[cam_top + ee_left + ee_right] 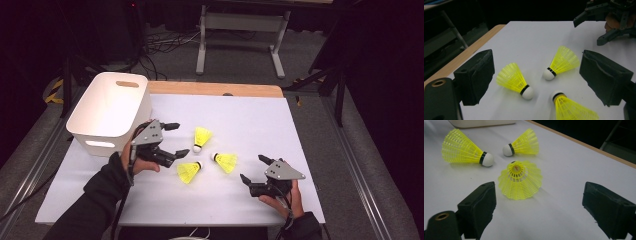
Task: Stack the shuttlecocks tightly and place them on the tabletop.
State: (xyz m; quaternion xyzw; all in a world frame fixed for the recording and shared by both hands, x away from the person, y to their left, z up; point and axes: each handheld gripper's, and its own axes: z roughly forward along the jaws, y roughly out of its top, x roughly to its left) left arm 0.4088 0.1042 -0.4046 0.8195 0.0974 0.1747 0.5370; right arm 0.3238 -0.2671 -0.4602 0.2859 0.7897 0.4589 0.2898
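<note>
Three yellow shuttlecocks with white corks lie on the white table top [250,120]. The far one [201,137] [514,80] [522,145] lies just in front of my left gripper [179,138] [537,75]. That gripper is open, with nothing between its jaws. A second shuttlecock [189,171] [571,110] [464,151] lies below it, cork pointing right. The third [225,161] [562,62] [520,180] lies nearest my right gripper [252,168] [544,207] [587,32], its open skirt facing that gripper. The right gripper is open and touches nothing.
A white plastic bin [110,110] [481,123] with handle cut-outs stands on the table's left, just behind the left hand. The wooden table edge [215,89] runs along the back. Beyond it are a metal table frame [240,30] and floor cables.
</note>
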